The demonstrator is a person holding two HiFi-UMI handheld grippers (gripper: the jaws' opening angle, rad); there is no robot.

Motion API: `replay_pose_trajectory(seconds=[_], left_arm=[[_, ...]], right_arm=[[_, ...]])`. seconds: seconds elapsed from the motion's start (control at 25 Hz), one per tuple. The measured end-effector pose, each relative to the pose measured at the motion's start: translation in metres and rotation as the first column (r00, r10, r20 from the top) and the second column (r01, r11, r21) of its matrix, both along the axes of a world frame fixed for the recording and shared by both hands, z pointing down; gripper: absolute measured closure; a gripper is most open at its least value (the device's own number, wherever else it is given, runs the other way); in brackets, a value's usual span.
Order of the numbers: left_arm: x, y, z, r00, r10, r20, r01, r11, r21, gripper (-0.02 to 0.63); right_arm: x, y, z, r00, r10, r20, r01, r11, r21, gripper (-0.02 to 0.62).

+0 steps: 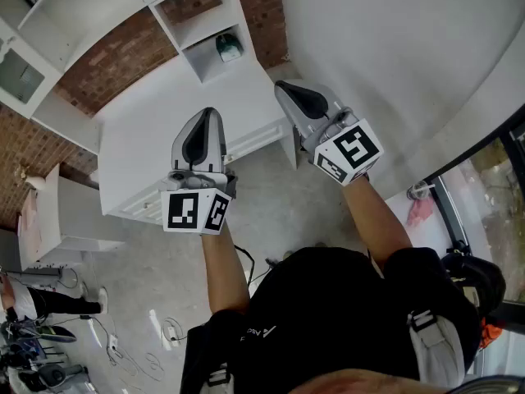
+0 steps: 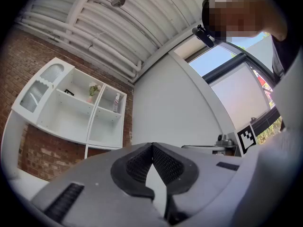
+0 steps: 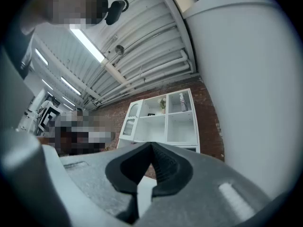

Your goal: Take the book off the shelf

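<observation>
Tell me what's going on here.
A person stands before a white shelf on a brick wall, holding a tool in each hand. The left tool and the right tool are both shut and empty, raised toward the shelf. No book is in either tool.

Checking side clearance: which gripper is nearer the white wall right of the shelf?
Right. The right gripper is beside the white wall, at the right end of the white cabinet. The left gripper is further left, over that cabinet's top.
</observation>
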State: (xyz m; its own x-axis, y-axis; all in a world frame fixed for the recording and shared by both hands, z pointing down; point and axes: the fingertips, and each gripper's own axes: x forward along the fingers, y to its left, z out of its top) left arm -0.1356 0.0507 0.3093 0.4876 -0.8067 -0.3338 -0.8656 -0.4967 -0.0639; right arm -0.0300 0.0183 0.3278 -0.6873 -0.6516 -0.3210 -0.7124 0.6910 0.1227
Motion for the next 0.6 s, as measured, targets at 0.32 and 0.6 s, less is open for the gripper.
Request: replay_pose_trajectory(seconds=[0.32,0.6], left_arm=[[-0.023,0.003,-0.003,1.0,-0.024,-0.013,0.024,1.0,0.006,0.607],[-0.062,-0.008,-0.025,0.997,-0.032,-0.077,0.033,0.999,0.009,0.607]], right_arm=[[-0.014,0.004,-0.004,1.0,-0.004,-0.01,0.004,1.0,0.003,0.595],[-0.042,0.001,-0.014,0.999,0.024,-0.042,-0.023,0.999,0.026,0.595]])
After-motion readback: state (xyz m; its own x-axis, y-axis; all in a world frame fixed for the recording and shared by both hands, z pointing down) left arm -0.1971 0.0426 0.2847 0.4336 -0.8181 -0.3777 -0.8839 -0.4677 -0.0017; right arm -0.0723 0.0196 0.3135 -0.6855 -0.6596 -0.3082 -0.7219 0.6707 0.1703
